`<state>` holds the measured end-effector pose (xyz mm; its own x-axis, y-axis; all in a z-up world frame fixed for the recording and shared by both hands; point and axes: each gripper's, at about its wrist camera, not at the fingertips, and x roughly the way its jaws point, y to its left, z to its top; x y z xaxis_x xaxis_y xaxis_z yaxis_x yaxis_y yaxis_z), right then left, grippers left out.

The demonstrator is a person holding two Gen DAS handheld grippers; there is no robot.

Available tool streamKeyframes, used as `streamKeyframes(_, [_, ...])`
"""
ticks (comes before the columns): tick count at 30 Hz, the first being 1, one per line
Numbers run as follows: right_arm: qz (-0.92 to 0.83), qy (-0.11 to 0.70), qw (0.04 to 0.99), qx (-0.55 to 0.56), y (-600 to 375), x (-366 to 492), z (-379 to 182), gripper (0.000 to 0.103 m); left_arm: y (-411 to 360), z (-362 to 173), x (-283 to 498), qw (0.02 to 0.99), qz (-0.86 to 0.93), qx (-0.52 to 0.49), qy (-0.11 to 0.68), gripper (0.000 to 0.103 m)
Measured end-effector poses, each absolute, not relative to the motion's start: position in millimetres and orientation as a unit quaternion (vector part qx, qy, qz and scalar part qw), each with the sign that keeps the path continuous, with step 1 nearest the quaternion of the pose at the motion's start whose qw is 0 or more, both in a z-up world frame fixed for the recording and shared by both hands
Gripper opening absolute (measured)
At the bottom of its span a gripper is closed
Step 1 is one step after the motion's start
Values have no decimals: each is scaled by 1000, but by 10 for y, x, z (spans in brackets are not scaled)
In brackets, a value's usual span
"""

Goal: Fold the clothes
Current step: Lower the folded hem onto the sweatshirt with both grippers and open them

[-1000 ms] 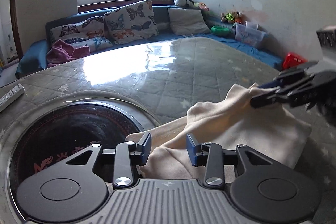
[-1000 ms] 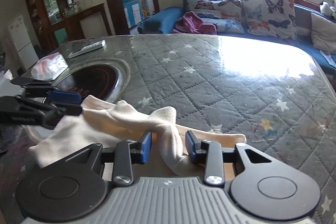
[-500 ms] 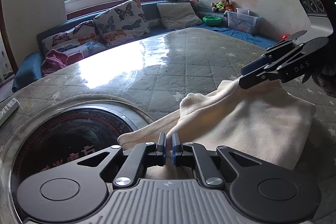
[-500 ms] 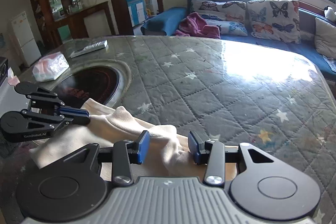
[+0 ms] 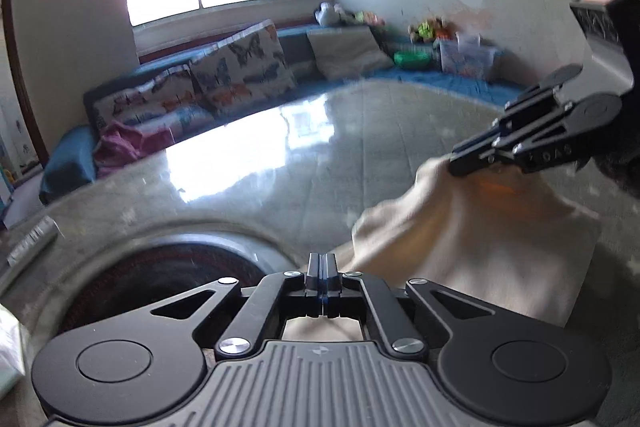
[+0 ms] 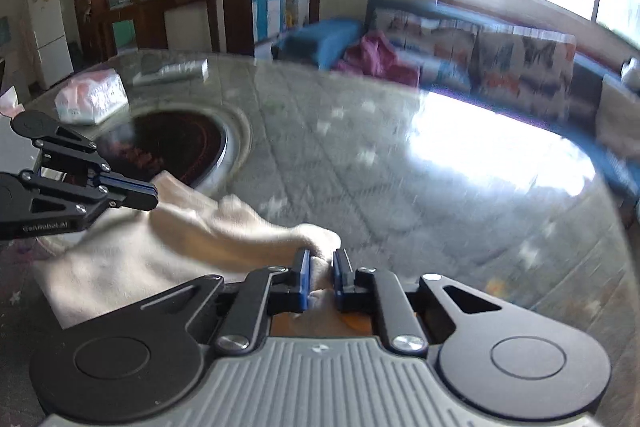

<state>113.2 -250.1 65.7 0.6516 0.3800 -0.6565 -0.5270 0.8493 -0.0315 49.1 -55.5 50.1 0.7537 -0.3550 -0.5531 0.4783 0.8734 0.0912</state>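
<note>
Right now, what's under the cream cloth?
The cream cloth hangs over the quilted table, pinched by the left gripper and right gripper. Whatever lies beneath its middle is covered.

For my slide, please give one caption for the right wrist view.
Right claw pinches a fold of the cream garment while the left claw grips its other edge.

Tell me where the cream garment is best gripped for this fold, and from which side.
Grip the cream garment along its raised near edge, one corner per gripper, coming in low from the person's side. The left gripper and right gripper already pinch that edge, and the rest hangs toward the table.
</note>
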Motion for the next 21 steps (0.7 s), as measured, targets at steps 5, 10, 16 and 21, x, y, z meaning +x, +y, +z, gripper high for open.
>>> streamKeyframes(5, [240,322,909,-113,-2430,1259,588,11,-640,518,633,930,-222,91,280,0])
streamKeyframes(10, [224,345,906,-98,-2458,1380,383,13,-784,457,706,916,-250,77,304,18])
streamKeyframes(16, [235,320,914,-89,-2519,1222,570,18,-1007,256,822,904,-244,118,329,38])
streamKeyframes(21, [259,315,908,-94,-2438,1110,574,21,-1069,224,792,912,-228,136,314,17])
